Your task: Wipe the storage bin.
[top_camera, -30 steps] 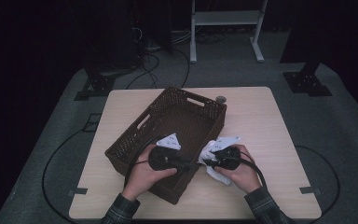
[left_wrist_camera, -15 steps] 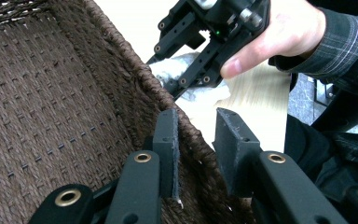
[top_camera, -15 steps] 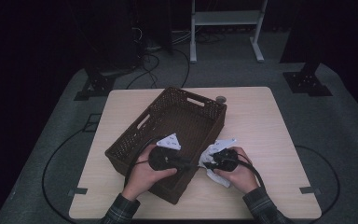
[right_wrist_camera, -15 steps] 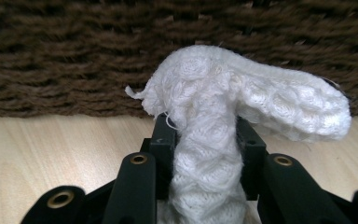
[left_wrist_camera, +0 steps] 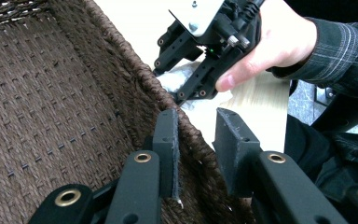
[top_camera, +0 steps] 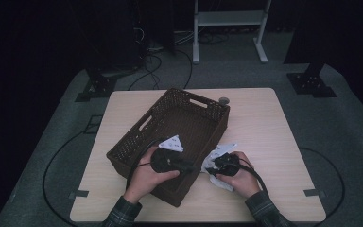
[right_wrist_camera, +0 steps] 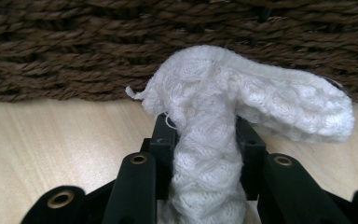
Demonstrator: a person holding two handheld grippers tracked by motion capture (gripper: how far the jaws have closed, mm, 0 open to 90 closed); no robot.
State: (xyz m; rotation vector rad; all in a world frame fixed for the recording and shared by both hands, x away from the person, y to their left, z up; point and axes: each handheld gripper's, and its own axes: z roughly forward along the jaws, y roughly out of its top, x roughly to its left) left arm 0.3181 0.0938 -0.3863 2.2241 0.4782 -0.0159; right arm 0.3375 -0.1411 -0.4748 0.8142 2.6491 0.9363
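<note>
Beside the wicker basket (top_camera: 170,137), the right hand-held gripper (right_wrist_camera: 200,135) stays clenched on the white knitted cloth (right_wrist_camera: 223,102). Nothing has shifted; the left hand-held gripper (left_wrist_camera: 198,135) straddles the basket's wall, its grip unclear, so the drop-in looks pending.

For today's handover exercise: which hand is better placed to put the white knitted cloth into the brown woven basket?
Right, probably: its tongs already pinch the white knitted cloth beside the brown woven basket, whose wall the left tongs straddle.

My left gripper (left_wrist_camera: 196,135): jaws parted, straddling something, not pinching. My right gripper (right_wrist_camera: 205,135): jaws clamped on a load. Hands side by side, close.
</note>
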